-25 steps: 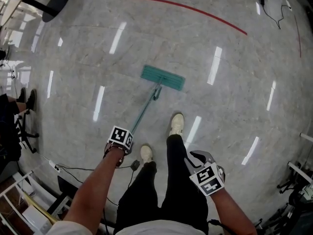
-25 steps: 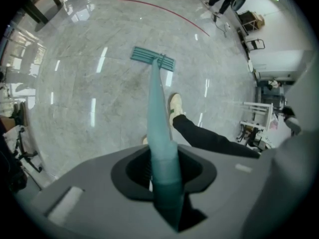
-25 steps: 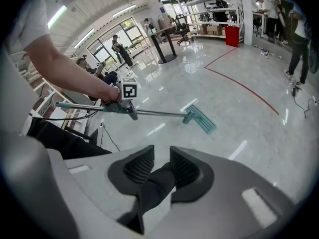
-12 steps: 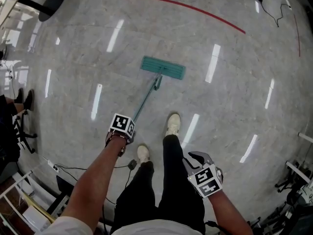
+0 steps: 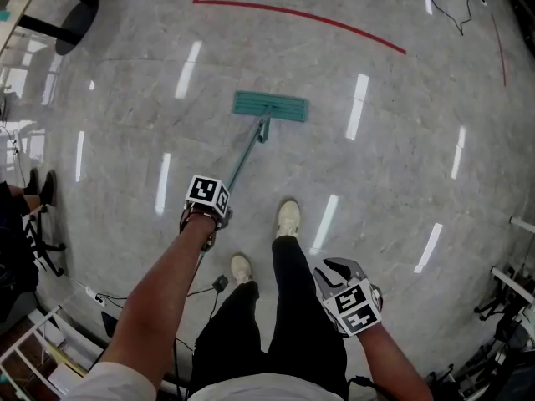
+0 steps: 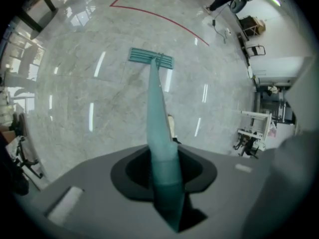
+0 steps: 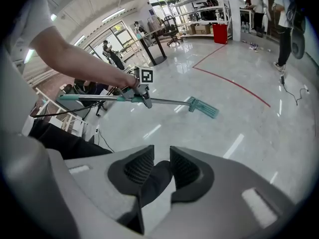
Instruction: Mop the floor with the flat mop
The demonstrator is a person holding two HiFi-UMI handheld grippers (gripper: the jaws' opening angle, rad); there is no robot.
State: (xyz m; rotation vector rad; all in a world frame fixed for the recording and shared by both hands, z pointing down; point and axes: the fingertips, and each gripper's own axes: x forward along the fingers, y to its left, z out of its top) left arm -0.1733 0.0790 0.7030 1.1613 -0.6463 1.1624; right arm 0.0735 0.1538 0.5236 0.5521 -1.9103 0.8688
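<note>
Left gripper clamped on the teal mop handle; right gripper hangs slightly open, empty (beside the person's leg). Mop head lies flat on the floor ahead. One-gripper hold may let the handle twist, tilting the head.

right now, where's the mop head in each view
Head view: mop head upper centre.
Left gripper view: mop head top centre, at the handle's far end.
Right gripper view: mop head right of centre.
Shared landmark: red floor line beyond it.
</note>
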